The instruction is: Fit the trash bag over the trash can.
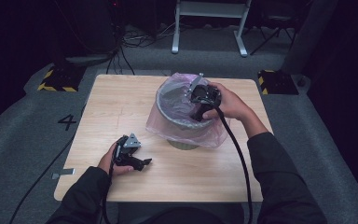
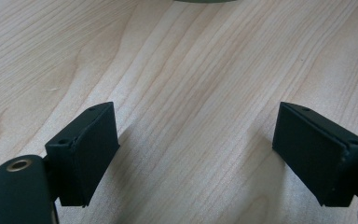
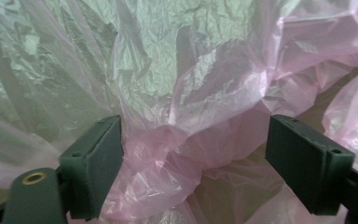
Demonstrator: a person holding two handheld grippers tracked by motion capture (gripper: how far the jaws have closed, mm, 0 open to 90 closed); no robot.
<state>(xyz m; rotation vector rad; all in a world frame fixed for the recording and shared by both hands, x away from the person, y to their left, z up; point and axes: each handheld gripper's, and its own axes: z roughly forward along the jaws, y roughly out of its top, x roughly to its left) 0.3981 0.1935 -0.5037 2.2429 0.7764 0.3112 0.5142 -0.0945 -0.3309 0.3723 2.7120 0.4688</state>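
Worktop [image 1: 121, 102] carried a bin [image 1: 182, 126] w/ pink bag liner [image 1: 168, 122] draped over its rim, centre-right. Right gripper [image 1: 200, 109] sat inside the bin mouth, jaws apart, crumpled liner [image 3: 186, 140] bunched between them, unclamped. Left gripper [image 1: 137, 161] rested near-left on bare wood, jaws apart & empty, so right hand was nearer.

One bin [image 1: 182, 123] on the one wooden table [image 1: 121, 107], wearing one pink bag [image 1: 168, 123]. Two grippers: left gripper [image 1: 140, 162], right gripper [image 1: 199, 114].

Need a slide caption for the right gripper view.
Right gripper, fingers open, poised over bunched pink bag liner inside the bin.
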